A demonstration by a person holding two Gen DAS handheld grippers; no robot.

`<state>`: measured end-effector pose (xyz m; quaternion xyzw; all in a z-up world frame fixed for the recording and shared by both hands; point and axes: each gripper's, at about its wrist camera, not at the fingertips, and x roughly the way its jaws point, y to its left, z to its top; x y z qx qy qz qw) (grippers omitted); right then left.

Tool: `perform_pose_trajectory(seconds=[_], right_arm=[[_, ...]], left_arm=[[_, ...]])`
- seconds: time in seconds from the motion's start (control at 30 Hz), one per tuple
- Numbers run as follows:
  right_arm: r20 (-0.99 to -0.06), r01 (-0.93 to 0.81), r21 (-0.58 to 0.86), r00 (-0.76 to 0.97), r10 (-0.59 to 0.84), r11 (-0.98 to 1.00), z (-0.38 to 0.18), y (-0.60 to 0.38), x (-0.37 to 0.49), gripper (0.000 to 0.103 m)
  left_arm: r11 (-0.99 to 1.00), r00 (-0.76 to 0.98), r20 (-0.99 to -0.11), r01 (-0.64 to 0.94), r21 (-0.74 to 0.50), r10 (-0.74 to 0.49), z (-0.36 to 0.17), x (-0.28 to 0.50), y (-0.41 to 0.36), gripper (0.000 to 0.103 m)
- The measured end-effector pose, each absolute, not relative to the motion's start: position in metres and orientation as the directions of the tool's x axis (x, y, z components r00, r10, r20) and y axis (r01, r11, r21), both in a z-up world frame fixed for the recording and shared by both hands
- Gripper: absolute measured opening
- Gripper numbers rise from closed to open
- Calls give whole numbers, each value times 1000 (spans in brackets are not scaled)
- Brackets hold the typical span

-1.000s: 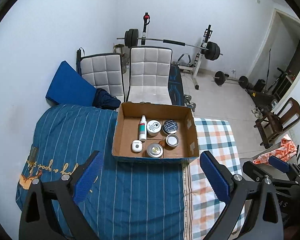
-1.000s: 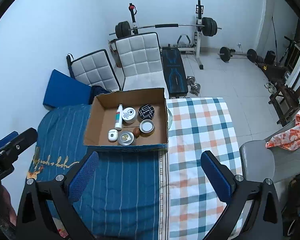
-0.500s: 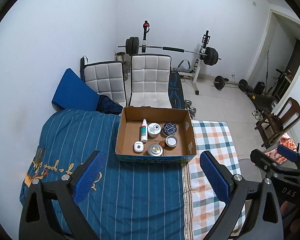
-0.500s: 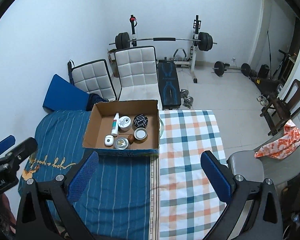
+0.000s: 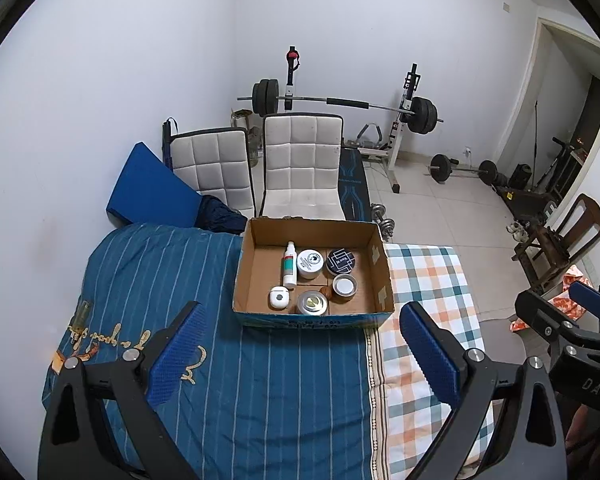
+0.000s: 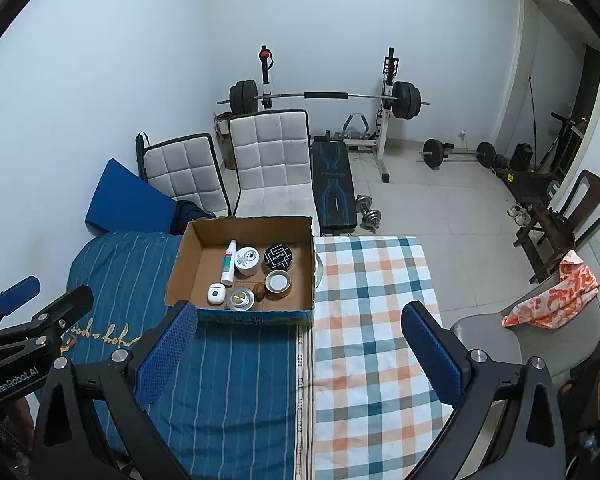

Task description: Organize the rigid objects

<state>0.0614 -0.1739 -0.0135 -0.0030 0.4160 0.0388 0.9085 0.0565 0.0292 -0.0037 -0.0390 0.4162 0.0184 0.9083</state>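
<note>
An open cardboard box (image 5: 383, 276) (image 6: 180, 272) sits at the far end of a cloth-covered surface. Inside lie a white spray bottle (image 5: 289, 264) (image 6: 229, 267), a white jar (image 5: 310, 264) (image 6: 247, 260), a black round tin (image 5: 341, 261) (image 6: 278, 258), a small open tin (image 5: 344, 285) (image 6: 277, 282), a silver tin (image 5: 312, 303) (image 6: 241, 298), a white earbud case (image 5: 279, 298) (image 6: 216, 293) and a small brown object (image 6: 259, 290). My left gripper (image 5: 300, 346) is open and empty, well back from the box. My right gripper (image 6: 300, 346) is open and empty, also well back.
A blue striped cloth (image 5: 160, 280) covers the left of the surface, a checked cloth (image 6: 372, 280) the right. Two white padded chairs (image 5: 300, 168) stand behind the box. A barbell rack (image 6: 324, 98), weights, a grey chair (image 6: 488, 340) and wooden chairs (image 6: 560, 216) fill the room.
Both grippers have pulled back and up from the box, which now looks smaller and farther away. Both stay open and empty.
</note>
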Motion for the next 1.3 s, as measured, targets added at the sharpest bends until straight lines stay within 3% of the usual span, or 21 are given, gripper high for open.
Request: perform_pose_trajectory(seconds=[1.3], right_arm=[[-742, -37, 28, 669, 46, 999, -5, -172, 50, 103]], left_arm=[[997, 662, -750, -59, -59, -5, 7, 56, 31, 99]])
